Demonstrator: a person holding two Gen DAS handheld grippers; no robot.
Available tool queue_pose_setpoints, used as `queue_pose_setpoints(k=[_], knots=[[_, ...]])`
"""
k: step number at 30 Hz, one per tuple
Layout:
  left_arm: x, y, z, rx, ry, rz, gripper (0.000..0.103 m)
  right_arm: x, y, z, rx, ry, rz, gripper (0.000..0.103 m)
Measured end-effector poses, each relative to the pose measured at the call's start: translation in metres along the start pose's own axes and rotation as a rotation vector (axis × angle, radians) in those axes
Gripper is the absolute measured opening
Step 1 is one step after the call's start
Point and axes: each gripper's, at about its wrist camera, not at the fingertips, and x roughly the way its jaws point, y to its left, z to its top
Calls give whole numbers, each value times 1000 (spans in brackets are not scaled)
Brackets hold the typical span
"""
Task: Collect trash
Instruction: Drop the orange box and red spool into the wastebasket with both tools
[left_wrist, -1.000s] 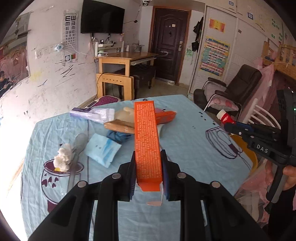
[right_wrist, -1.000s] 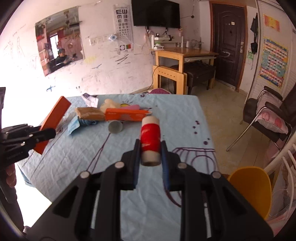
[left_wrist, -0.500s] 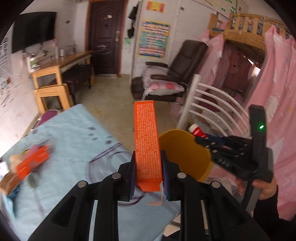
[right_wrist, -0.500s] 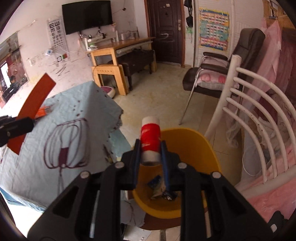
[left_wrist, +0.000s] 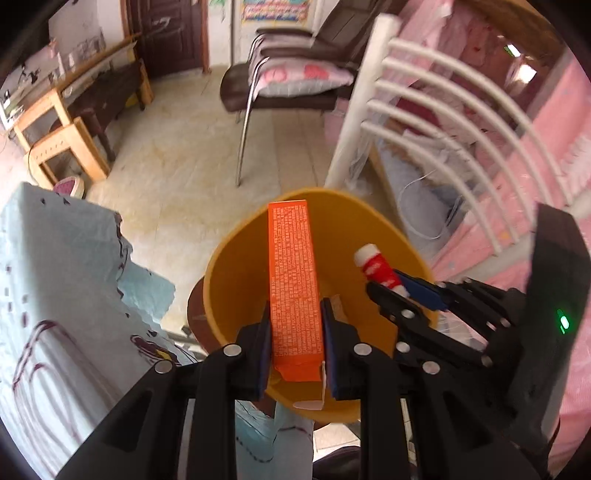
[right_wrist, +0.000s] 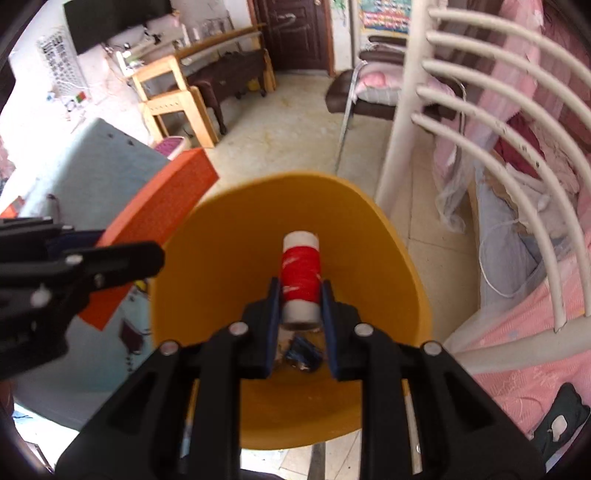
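My left gripper (left_wrist: 295, 325) is shut on a long orange carton (left_wrist: 293, 280), held upright over the mouth of a yellow bin (left_wrist: 229, 280). My right gripper (right_wrist: 301, 299) is shut on a red-and-white tube (right_wrist: 300, 277), also above the yellow bin (right_wrist: 229, 229). In the left wrist view the right gripper (left_wrist: 391, 291) and its red-and-white tube (left_wrist: 376, 264) reach in over the bin's right rim. The right wrist view shows the orange carton (right_wrist: 159, 218) and the left gripper's fingers (right_wrist: 110, 258) at the bin's left. Crumpled trash (right_wrist: 303, 356) lies at the bin's bottom.
The table with its light blue cloth (left_wrist: 59, 280) stands left of the bin. A white curved-bar bed rail (left_wrist: 436, 96) and pink bedding (right_wrist: 524, 332) are to the right. A dark chair (left_wrist: 288, 74) with a pink cushion and a wooden desk (right_wrist: 177, 85) stand beyond on the tiled floor.
Both grippers swung from above the table over to the yellow bin and tilted downward. Each still holds its item: the orange carton left, the red-and-white tube right.
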Motion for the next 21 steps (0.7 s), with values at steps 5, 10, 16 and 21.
queue_pose_setpoints(k=[5, 10, 16, 21], knots=[[9, 1, -6, 16, 50, 25, 20, 14, -5, -5, -13, 31, -33, 21], [17, 9, -4, -7, 113, 3, 20, 21, -11, -7, 1, 58, -17, 21], [23, 17, -2, -49, 169, -31, 60, 17, -16, -9, 48, 28, 5, 97], [17, 21, -1, -82, 126, -23, 82, 13, -12, -7, 44, 30, 19, 97]])
